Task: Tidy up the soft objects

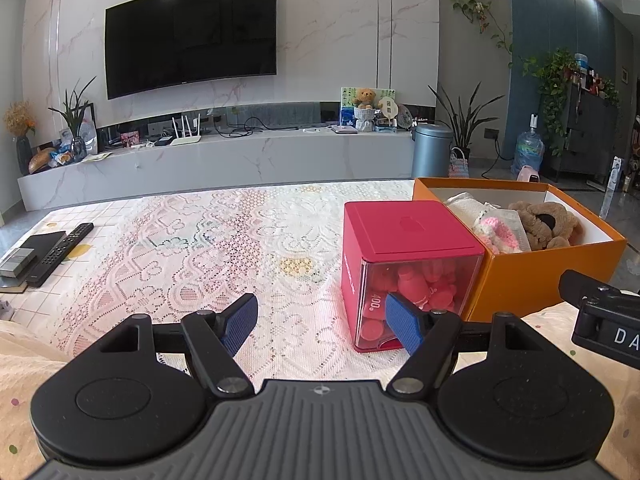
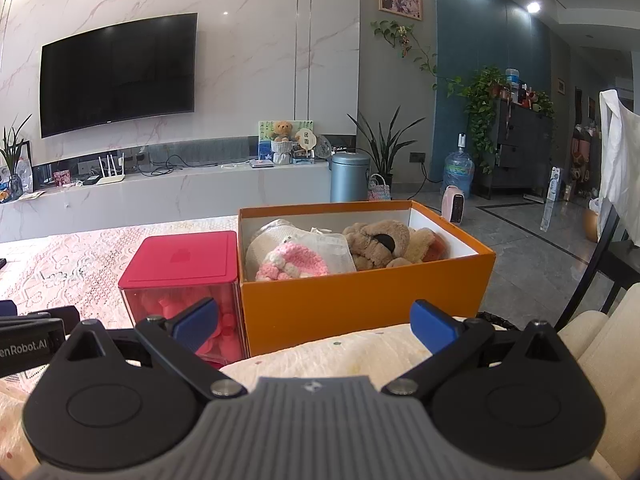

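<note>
Plush dog point(image 2: 382, 246) in orange box point(image 2: 360, 300) (lidless)

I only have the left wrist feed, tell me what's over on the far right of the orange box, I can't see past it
Observer: In the right wrist view a small pink heater stands on the floor beyond the orange box.
Operator: And the right gripper, open?
Observer: Yes, the right gripper is open and empty, jaws wide, short of the box.
Operator: Anything under the brown plush?
Observer: The brown plush dog lies beside a pink knitted piece; something orange-red peeks out behind it.
</note>
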{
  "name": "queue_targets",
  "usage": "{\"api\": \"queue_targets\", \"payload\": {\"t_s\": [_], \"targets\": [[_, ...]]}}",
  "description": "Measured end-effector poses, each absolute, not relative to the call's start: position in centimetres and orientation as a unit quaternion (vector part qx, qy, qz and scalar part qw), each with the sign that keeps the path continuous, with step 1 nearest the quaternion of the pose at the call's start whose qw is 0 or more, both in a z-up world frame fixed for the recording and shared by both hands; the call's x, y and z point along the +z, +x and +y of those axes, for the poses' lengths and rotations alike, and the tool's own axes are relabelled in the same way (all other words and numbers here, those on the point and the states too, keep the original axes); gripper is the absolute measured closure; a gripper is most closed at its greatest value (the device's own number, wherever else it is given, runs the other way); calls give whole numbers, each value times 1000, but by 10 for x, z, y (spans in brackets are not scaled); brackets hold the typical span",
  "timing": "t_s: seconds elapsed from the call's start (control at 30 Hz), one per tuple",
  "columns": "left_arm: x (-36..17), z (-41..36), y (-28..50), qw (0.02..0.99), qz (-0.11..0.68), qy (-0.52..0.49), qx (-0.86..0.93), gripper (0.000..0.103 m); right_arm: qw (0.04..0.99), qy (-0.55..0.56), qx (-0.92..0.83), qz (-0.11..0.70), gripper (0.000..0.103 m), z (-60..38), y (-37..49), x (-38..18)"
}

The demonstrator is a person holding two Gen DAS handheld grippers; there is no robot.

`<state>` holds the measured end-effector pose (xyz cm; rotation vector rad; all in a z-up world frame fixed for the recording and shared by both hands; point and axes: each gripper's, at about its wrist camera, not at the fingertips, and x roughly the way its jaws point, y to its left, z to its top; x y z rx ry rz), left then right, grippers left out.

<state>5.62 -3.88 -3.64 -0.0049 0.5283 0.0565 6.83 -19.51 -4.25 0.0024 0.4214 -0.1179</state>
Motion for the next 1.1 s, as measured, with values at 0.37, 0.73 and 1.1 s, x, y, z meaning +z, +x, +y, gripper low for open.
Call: {"api": "queue_targets", "payload": {"t_s": [0.37,0.73,1.1], "targets": [[-37,-39,57,965,262,-4,28,17,976,1,-58,209,3,-195,69,-43],[-37,-41,56,965,262,-5,25,17,976,2,-58,209,3,-195,69,-42],[-37,-41,55,965,261,-9,21,17,976,2,-58,209,3,-195,69,-42]]}}
